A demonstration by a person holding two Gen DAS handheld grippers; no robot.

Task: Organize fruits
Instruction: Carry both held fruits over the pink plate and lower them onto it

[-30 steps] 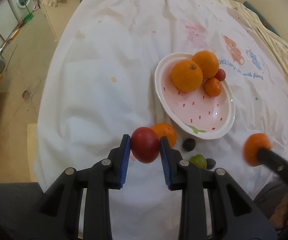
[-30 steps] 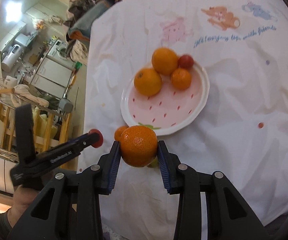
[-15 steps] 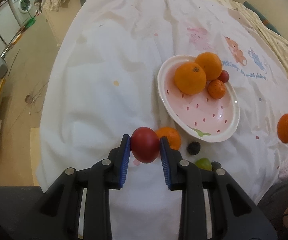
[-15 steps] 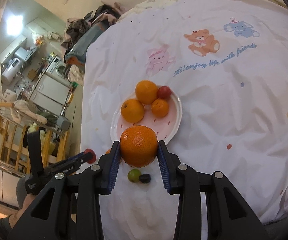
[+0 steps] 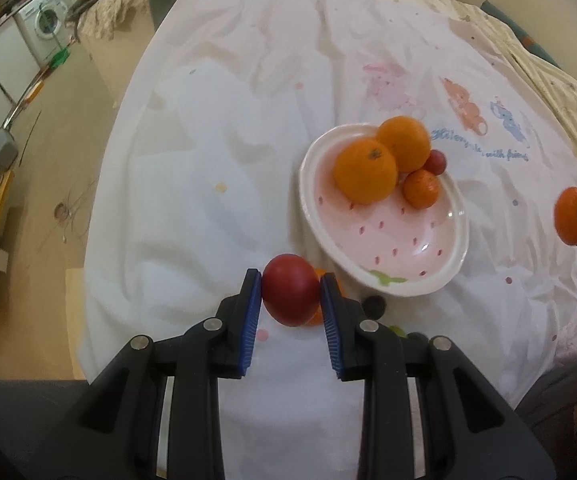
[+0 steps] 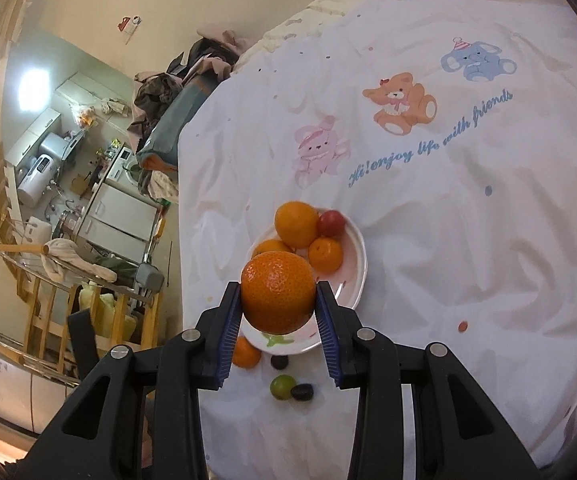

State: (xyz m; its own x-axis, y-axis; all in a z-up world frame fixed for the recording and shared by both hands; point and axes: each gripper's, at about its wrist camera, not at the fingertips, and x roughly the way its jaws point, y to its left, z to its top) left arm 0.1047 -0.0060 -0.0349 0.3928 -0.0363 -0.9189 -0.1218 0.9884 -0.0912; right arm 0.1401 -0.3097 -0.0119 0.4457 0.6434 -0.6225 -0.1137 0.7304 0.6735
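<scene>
My left gripper (image 5: 290,294) is shut on a dark red round fruit (image 5: 290,294), held above the white cloth just left of and nearer than the pink strawberry plate (image 5: 446,276). The plate (image 6: 358,280) carries two big oranges (image 5: 366,171), a small orange (image 5: 421,188) and a small red fruit (image 5: 435,162). My right gripper (image 6: 278,292) is shut on an orange (image 6: 278,291), raised in front of the plate. That same orange (image 5: 570,216) shows at the right edge of the left wrist view.
On the cloth below the plate lie a small orange (image 6: 245,353), a green fruit (image 6: 282,387) and two dark fruits (image 6: 302,392). The white printed cloth (image 6: 468,220) drops off at its left edge to a floor with cabinets and a wooden rack (image 6: 48,312).
My right gripper has drawn back and up with the orange, so the plate looks smaller and farther. The left gripper has stayed nearly still with the red fruit.
</scene>
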